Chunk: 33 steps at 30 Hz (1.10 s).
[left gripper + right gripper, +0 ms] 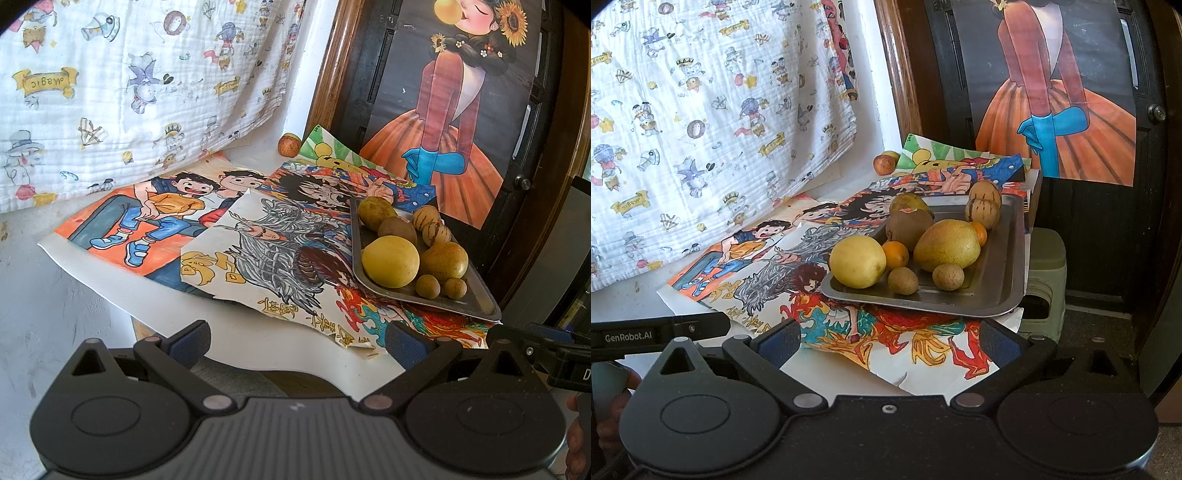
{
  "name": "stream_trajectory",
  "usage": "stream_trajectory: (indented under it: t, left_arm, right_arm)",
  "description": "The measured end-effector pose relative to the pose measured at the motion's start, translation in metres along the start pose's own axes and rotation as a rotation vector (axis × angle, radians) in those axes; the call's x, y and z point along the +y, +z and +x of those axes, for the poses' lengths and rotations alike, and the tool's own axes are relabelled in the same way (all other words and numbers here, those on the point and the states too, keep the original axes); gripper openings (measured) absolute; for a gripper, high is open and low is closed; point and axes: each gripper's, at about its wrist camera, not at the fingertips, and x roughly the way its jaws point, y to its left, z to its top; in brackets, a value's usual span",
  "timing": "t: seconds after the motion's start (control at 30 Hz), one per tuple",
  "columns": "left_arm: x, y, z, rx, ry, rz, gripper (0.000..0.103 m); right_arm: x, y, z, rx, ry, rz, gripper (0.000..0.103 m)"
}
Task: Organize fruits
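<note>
Two handheld grippers hang back from a tabletop papered with hand-coloured cartoon drawings, both with jaws spread wide and holding nothing. The left gripper faces the drawings, and the right gripper points at the near rim of a metal tray, which sits toward the table's right edge on top of the drawings.

Nearly all the fruit is already gathered on that tray: a large yellow fruit at the near left corner, a pear-shaped one beside it, a brown kiwi behind, two striped fruits at the back, two small brown round ones in front and two small oranges tucked between. One reddish fruit, possibly a small apple, lies well apart at the far corner by the wall, and appears to be the last piece left to collect.

A white printed cloth drapes the wall to the left; a dark wooden door with a poster of a figure in an orange skirt stands behind, with a pale green stool below.
</note>
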Motion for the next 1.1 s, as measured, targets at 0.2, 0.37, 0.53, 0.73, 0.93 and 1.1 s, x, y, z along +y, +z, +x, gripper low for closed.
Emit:
stream_trajectory:
  t: [0.2,0.37,0.53,0.73,0.93,1.1]
  left_arm:
    - [0.0003,0.0003,0.0005,0.003,0.005,0.001,0.103]
    - [0.0009,-0.0007,0.0005,0.003,0.022,0.003,0.103]
    - [0.0008,-0.0004,0.0008,0.009,0.041,0.000,0.103]
    - [0.0012,-0.0006,0.0006,0.010,0.046,-0.001,0.103]
    - [0.0012,-0.0006,0.0004,0.009,0.046,-0.003,0.103]
    - [0.0011,-0.0007,0.0002,0.009,0.045,-0.003,0.103]
  right_arm:
    - [-0.0002,0.0002,0.0002,0.001,0.000,0.001,0.102]
    - [0.0003,-0.0018,0.0004,0.003,0.000,0.002,0.102]
    - [0.0017,-0.0037,0.0009,0.008,-0.001,0.004,0.102]
    - [0.0027,-0.0046,0.0008,0.009,0.000,0.004,0.102]
    - [0.0029,-0.0049,0.0005,0.014,0.001,0.005,0.102]
    - [0.0020,-0.0037,0.0009,0.013,0.001,0.005,0.102]
